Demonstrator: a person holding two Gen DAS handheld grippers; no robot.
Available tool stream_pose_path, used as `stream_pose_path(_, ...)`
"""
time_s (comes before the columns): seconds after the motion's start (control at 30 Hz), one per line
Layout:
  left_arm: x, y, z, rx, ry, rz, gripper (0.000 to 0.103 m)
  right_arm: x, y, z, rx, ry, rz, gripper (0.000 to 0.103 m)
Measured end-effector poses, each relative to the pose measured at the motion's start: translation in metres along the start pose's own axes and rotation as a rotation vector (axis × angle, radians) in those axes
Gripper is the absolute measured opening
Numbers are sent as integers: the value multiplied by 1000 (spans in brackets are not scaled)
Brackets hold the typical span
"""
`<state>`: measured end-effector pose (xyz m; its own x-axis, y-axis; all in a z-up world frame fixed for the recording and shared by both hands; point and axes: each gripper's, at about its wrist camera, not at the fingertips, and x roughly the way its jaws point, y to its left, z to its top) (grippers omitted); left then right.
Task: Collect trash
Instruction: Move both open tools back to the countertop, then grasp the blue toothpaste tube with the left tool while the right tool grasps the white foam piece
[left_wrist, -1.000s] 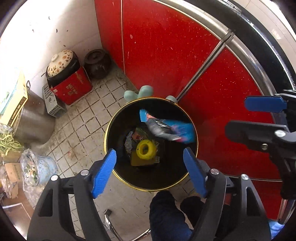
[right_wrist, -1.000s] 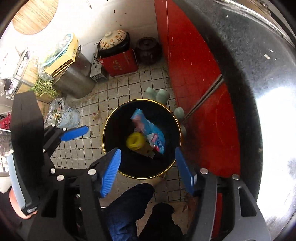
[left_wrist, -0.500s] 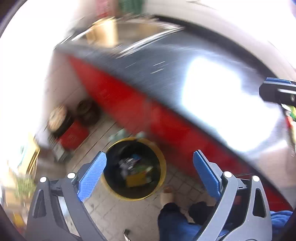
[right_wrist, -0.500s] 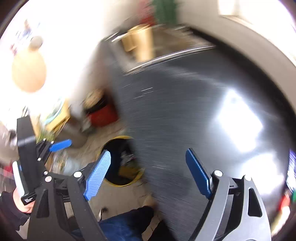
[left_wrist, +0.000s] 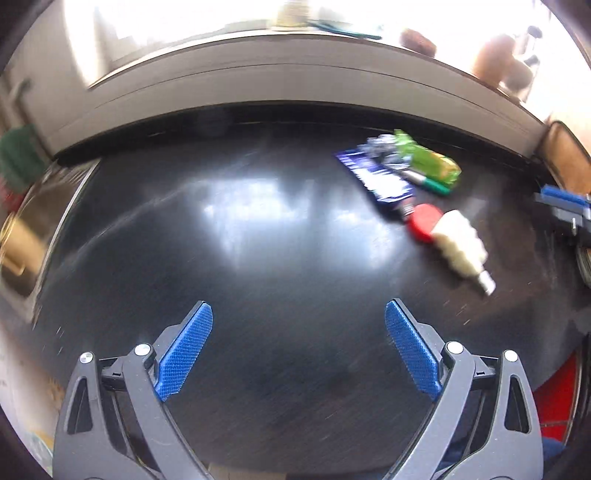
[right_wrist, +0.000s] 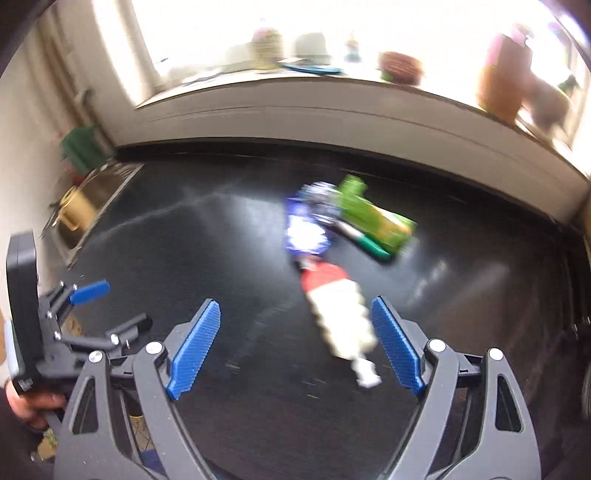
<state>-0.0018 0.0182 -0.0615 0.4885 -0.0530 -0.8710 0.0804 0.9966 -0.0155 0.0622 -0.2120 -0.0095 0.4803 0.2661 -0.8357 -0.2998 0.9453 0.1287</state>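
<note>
Trash lies on a black countertop (left_wrist: 258, 229): a blue wrapper (left_wrist: 376, 177), a green packet (left_wrist: 428, 162), a green pen (left_wrist: 432, 186) and a white ribbed bottle (left_wrist: 460, 242) with a red cap. My left gripper (left_wrist: 299, 347) hangs open over bare counter, left of the pile. In the right wrist view the bottle (right_wrist: 340, 321) lies just ahead of my open right gripper (right_wrist: 295, 347), close to its right finger, with the wrapper (right_wrist: 306, 229), packet (right_wrist: 376, 218) and pen (right_wrist: 365, 242) beyond. Nothing is held by either gripper. The left gripper (right_wrist: 118, 306) shows at that view's left edge.
A sink with a brass pot (right_wrist: 77, 210) sits at the counter's left end, a green object (right_wrist: 81, 147) behind it. Pots and jars stand on the bright windowsill (right_wrist: 399, 66) past the back wall. A red cabinet front (left_wrist: 557, 398) shows below the counter edge.
Both grippers swung up from over the black floor bin, where wrappers had just dropped, to above the countertop. Both sets of jaws opened wider on the way.
</note>
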Motion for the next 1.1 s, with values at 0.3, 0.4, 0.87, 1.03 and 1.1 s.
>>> stream_pose_path(0.3, 54, -49, 56, 27, 73, -36, 92, 31, -49, -18, 23, 75, 23, 81)
stream_pose_path(0.4, 84, -58, 73, 32, 110, -24, 92, 54, -53, -22, -2, 116, 27, 81)
stream_pose_path(0.87, 179, -88, 120, -78, 242, 13, 92, 111, -61, -35, -121, 226, 64, 81)
stream_pose_path(1.03, 178, -92, 119, -36, 208, 43, 65, 122, -57, -38, -151, 237, 63, 78)
stream_pose_path(1.1, 173, -92, 116, -8, 197, 38, 57, 126, -54, -38, -167, 239, 69, 65)
